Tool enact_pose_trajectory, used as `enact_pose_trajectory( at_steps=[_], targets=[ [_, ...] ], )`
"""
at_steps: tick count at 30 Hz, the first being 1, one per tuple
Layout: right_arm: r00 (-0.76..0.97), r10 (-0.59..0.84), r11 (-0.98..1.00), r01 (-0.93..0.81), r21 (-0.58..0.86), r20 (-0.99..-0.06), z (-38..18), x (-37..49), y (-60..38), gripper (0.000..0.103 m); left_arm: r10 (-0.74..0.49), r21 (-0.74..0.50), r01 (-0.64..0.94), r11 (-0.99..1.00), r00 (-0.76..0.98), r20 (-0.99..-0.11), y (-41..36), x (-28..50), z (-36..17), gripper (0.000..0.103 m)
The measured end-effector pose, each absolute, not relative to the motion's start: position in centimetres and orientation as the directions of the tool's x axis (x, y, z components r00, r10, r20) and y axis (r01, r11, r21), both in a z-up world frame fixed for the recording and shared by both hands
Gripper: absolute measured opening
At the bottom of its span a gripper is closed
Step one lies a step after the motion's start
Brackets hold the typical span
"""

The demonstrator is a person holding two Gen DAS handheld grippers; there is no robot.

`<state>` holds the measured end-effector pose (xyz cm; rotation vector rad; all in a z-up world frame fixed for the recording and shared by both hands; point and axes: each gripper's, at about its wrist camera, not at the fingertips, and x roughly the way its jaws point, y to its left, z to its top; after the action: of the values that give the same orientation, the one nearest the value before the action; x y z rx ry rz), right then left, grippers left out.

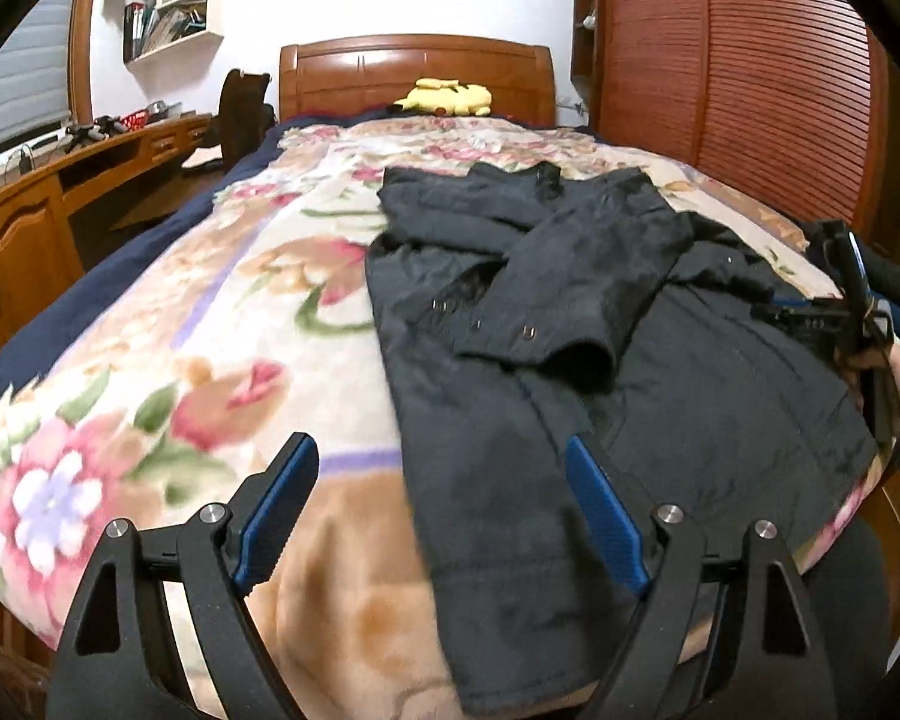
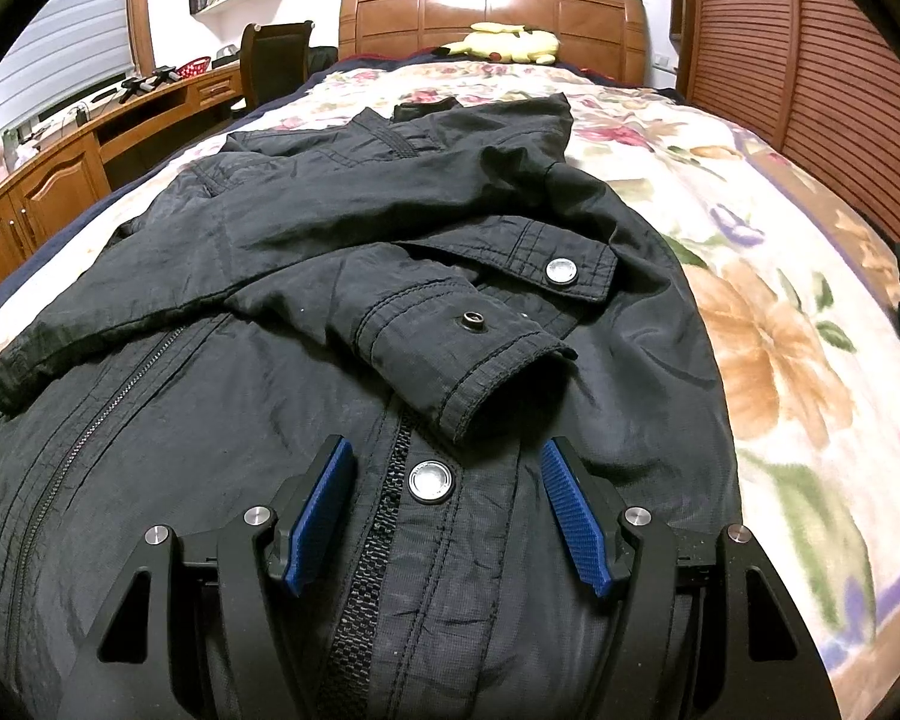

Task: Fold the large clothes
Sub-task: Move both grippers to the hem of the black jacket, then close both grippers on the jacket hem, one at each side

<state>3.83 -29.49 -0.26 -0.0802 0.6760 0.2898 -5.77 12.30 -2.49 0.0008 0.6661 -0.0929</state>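
Now the jacket (image 2: pixel 342 276) lies on the bed (image 1: pixel 222 360), sleeves crossed. Left gripper (image 1: pixel 441 507) gapes wide at the jacket's edge, empty. Right gripper (image 2: pixel 444 504) hangs open over the zipper (image 2: pixel 366 558).

Floral blanket (image 1: pixel 222 312) covers the bed, navy sheet (image 1: pixel 120 276) showing along its left edge. Wooden headboard (image 1: pixel 417 69) at the far end, yellow plush toy (image 2: pixel 504 43) lying just in front of it. Slatted wooden wardrobe doors (image 1: pixel 744 78) along the bed's right side. Left of the bed: long wooden desk (image 2: pixel 60 162) with cabinet doors, dark chair (image 2: pixel 276 60) at its far end, red basket (image 2: pixel 193 67) and small clutter on top. White wall shelves (image 1: pixel 177 0) with books above the desk. Window blind (image 1: pixel 24 96) at far left.
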Motion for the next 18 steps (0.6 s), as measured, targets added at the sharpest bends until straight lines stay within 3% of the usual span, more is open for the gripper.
enact_pose_trajectory(
  at_steps=[7,18],
  targets=[
    [0.747,0.242,0.953,-0.303,0.007,-0.619,1.7,1.7,-30.4,0.067,-0.098,-0.054,0.083,0.995,0.766,-0.635,12.8,-6.5,-3.8,0.084],
    [0.765,0.236,0.951,-0.308,-0.019,-0.599,2.9,-7.6,-37.4,0.068,-0.139,-0.079,0.115,0.990,0.767,-0.627,11.6,-7.6,-4.3,0.066]
  ],
)
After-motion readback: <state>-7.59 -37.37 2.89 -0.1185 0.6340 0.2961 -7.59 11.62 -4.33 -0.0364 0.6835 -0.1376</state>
